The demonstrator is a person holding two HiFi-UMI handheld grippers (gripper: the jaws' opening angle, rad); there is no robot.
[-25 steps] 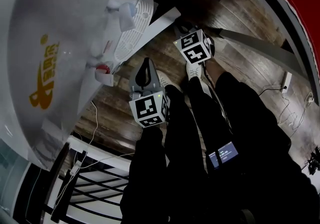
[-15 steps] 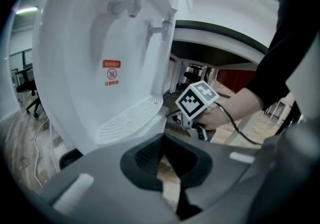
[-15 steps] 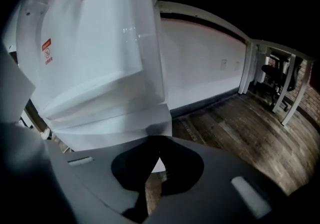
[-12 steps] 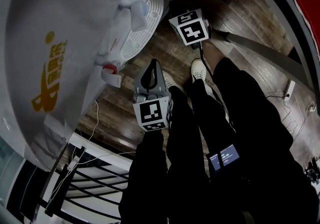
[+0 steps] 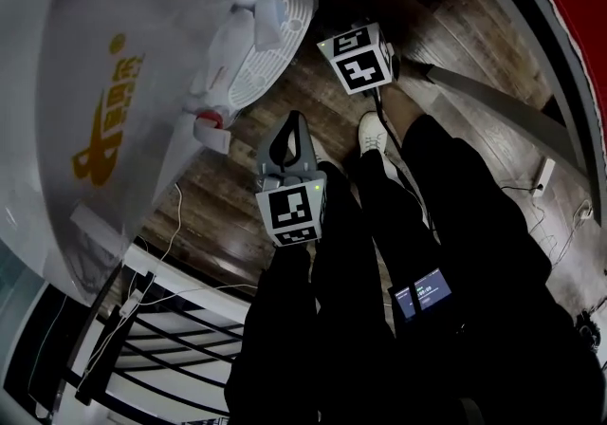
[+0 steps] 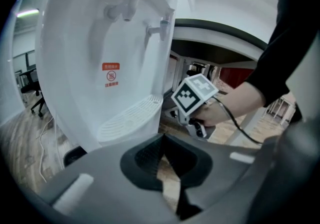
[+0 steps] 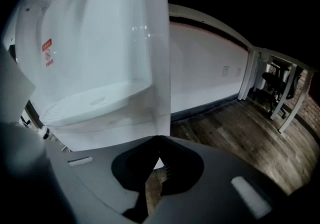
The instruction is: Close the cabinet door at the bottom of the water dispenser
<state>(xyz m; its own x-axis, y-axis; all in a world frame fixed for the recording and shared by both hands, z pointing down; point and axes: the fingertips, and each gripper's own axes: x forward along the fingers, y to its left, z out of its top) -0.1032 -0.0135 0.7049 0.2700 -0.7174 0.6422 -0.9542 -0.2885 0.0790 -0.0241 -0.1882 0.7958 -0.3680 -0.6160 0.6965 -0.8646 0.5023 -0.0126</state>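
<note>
The right hand-held gripper [image 7: 159,142] has its jaws pressed together on nothing. Its tip stands just at the lower corner of the cabinet door [image 7: 112,129], the white panel under the drip tray [image 7: 92,99] of the water dispenser [image 5: 114,82]. I judge this to be the closing push or its very end. The panel looks about flush, but I cannot tell whether it has latched. The next move calls for a short, firm press toward the dispenser, at 10 o'clock from that gripper in the head view, then a check of the seam. The left hand-held gripper [image 5: 290,129], jaws likewise together and empty, hangs idle at 6 o'clock of the right one. Around them are a white cable [image 5: 175,224] on the wooden floor [image 5: 455,25], a black rack [image 5: 161,357] at 7 o'clock, and the person's white shoe [image 5: 372,134]. I see nothing in the door's way.
</note>
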